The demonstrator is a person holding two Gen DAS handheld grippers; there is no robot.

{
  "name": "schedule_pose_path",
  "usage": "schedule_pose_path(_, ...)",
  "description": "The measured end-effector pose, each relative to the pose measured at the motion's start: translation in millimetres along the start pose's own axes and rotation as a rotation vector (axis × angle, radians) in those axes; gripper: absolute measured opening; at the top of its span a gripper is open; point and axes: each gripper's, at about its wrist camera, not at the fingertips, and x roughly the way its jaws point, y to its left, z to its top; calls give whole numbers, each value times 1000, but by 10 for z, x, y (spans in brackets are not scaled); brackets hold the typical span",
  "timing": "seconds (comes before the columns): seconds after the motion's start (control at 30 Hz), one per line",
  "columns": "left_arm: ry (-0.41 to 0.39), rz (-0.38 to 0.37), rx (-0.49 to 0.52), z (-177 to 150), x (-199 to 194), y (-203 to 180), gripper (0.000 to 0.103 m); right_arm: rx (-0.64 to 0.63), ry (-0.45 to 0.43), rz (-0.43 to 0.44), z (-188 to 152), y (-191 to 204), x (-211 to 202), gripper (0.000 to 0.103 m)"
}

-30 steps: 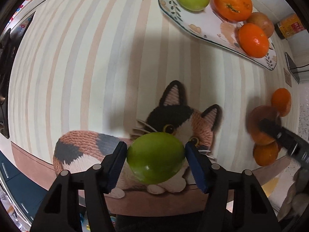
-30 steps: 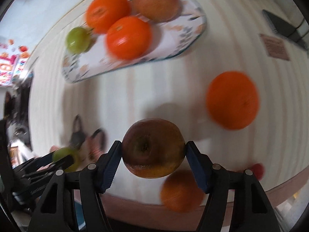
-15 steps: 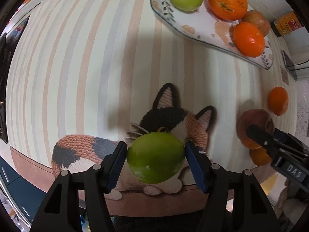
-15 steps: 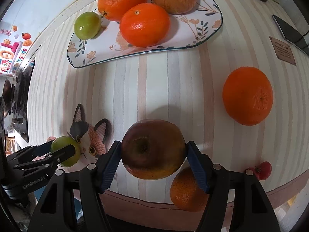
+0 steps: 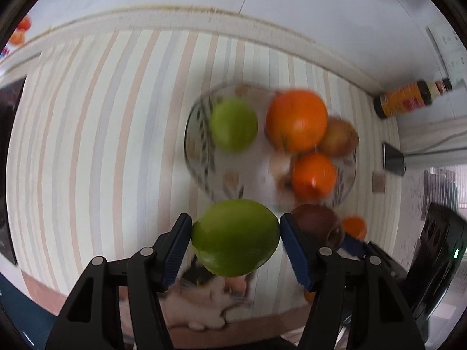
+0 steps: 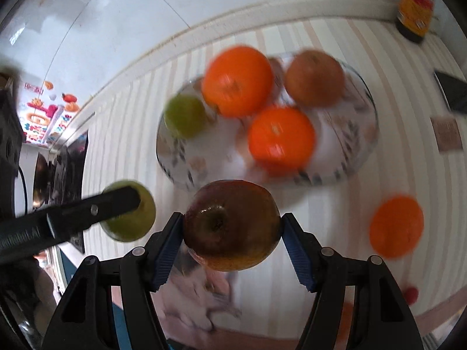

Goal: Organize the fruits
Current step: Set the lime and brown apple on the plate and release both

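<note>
On the plate sit four fruits: one green fruit, two oranges and a brown one; the left gripper clamps a green apple, the right gripper a reddish-brown apple, pads pressed to either side; one loose orange lies on the table; both grippers have come up near the plate's front edge since a second ago.

The striped table runs back to a white wall, and a cat picture lies at its near edge. A dark bottle with a yellow label stands in the far right corner, near a small brown card and a dark flat object. Bright fruit stickers show at far left.
</note>
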Motion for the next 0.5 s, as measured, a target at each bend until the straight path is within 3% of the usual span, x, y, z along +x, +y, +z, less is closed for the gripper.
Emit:
schedule_pose_path(0.2, 66, 11, 4, 356, 266, 31, 60, -19, 11, -25, 371, 181, 221, 70)
schedule_pose_path(0.5, 180, 26, -33, 461, 551, 125, 61, -53, 31, -40, 504, 351, 451, 71)
